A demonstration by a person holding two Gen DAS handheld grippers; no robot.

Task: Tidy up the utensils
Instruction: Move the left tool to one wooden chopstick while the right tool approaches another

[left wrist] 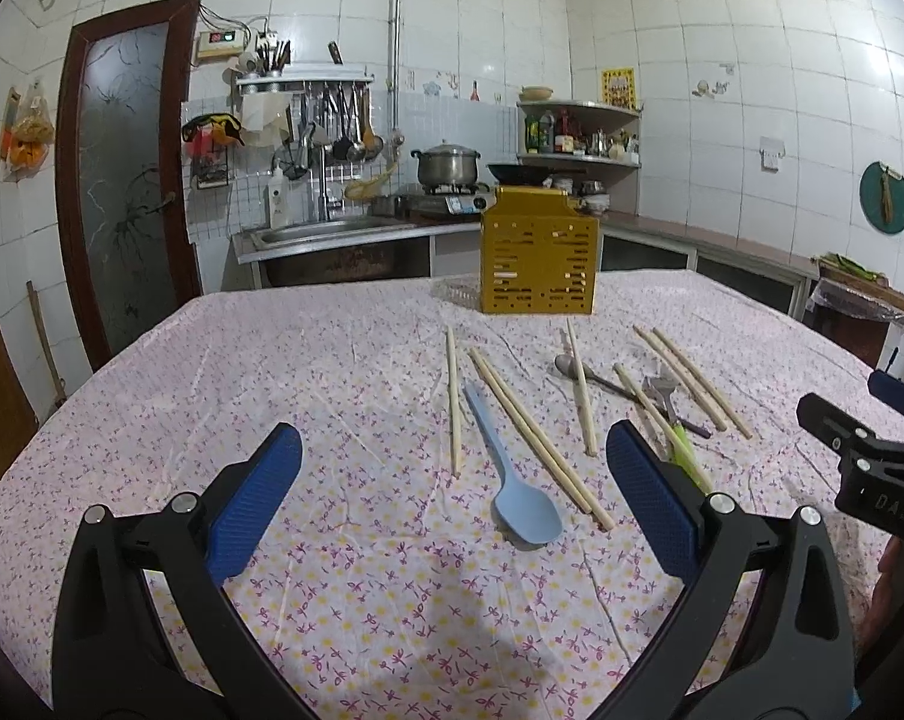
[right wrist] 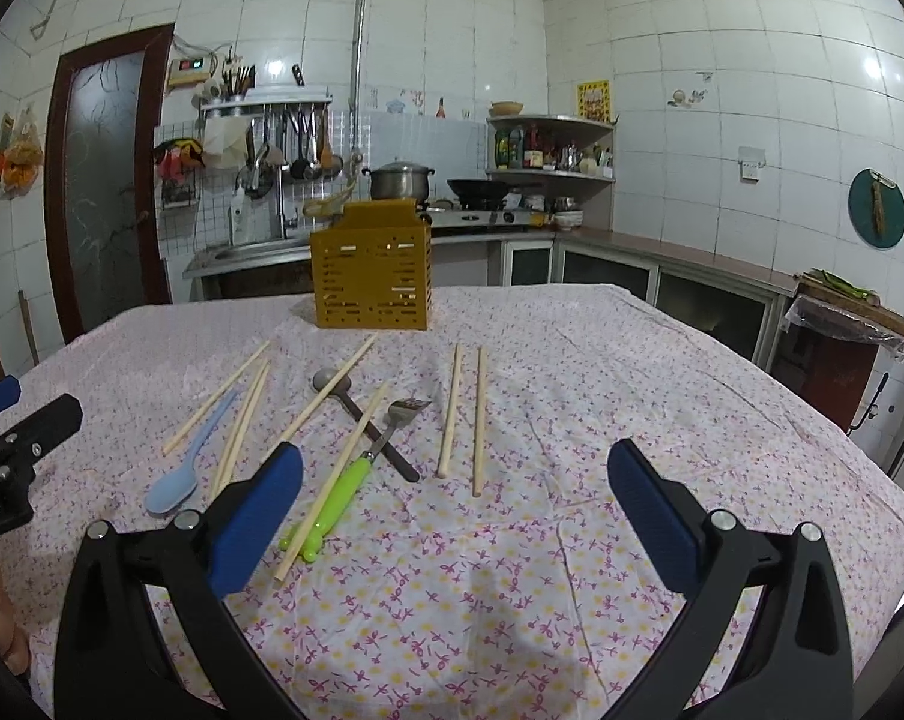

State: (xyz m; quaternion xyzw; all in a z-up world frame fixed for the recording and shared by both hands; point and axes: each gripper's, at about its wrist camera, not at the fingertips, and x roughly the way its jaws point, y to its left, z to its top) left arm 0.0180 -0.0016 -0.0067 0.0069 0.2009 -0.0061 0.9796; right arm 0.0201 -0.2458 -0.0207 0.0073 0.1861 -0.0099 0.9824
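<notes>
In the left wrist view, the left gripper (left wrist: pixel 454 495) hangs over the near part of the table (left wrist: pixel 170 420), its jaws spread wide with nothing between them and touching nothing. Beyond its blue pads lies a light blue spoon (left wrist: pixel 515 489), bowl toward the camera, with a single chopstick (left wrist: pixel 452 399) to its left and a pair of chopsticks (left wrist: pixel 536 435) just to its right. Farther right, a metal spoon (left wrist: pixel 572 367) lies under another chopstick (left wrist: pixel 581 387), and a fork with a green handle (left wrist: pixel 671 414) sits among more chopsticks. A yellow slotted utensil holder (left wrist: pixel 537 252) stands upright at the far side of the table. Part of the right gripper (left wrist: pixel 872 456) shows at the right edge.

In the right wrist view, the right gripper (right wrist: pixel 455 507) also hovers above the table (right wrist: pixel 632 390), jaws wide apart and empty. The green-handled fork (right wrist: pixel 356 480) lies just past its left pad, crossed by a chopstick (right wrist: pixel 332 480) and by the metal spoon (right wrist: pixel 365 417). Two separate chopsticks (right wrist: pixel 464 414) lie side by side to the right of the fork. The light blue spoon (right wrist: pixel 179 480) rests farther left, and the yellow holder (right wrist: pixel 371 276) stands behind them all.
</notes>
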